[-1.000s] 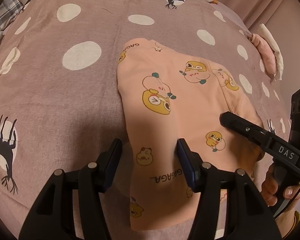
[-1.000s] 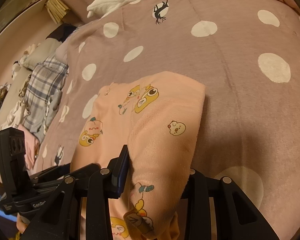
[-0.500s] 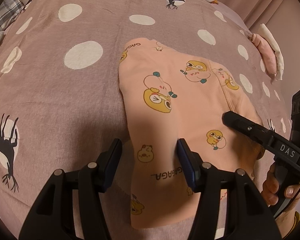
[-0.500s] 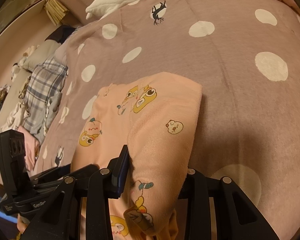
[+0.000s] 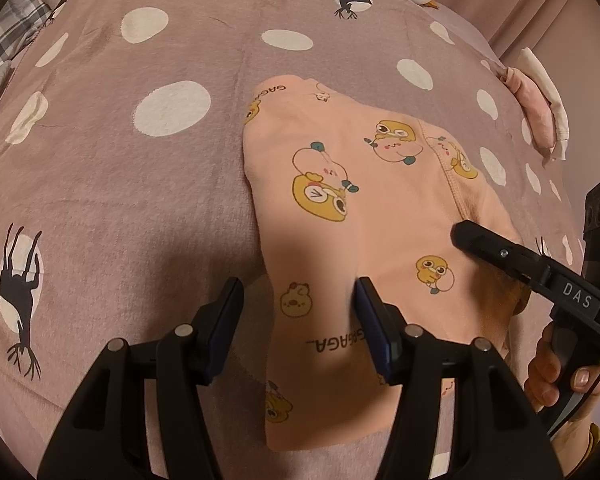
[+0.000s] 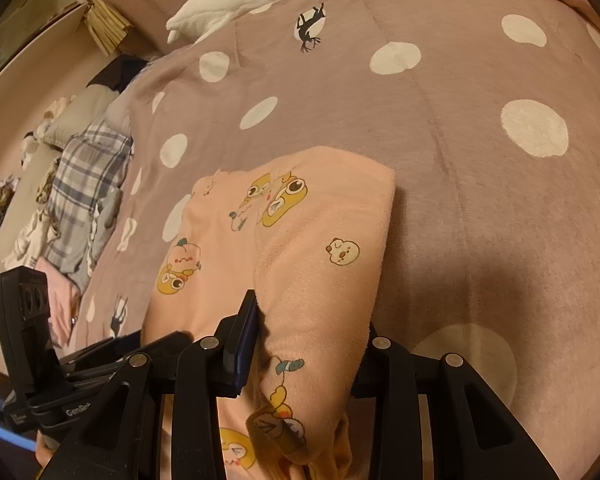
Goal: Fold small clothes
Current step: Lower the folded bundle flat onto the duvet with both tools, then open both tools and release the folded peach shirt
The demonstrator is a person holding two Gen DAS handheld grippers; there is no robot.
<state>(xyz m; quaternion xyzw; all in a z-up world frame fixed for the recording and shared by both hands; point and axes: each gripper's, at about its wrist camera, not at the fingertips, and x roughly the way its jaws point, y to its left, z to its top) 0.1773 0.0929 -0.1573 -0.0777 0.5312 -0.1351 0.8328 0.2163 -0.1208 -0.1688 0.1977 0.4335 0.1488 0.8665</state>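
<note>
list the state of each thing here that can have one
garment: partly folded, flat on the blanket, near edge bunched up
left gripper: open, astride the garment's near strip
right gripper: shut on a raised fold of the garment
blanket: spread out

Peach garment (image 5: 364,216) and both hand-held grippers exactly as a second earlier, no visible change.

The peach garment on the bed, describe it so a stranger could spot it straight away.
Start from the mauve bedspread with big white dots. Near its front edge lies a folded peach garment, with the right gripper shut on a bunched fold. Unlike the plaid clothes heaped at the side, it carries yellow cartoon ducks.
</note>
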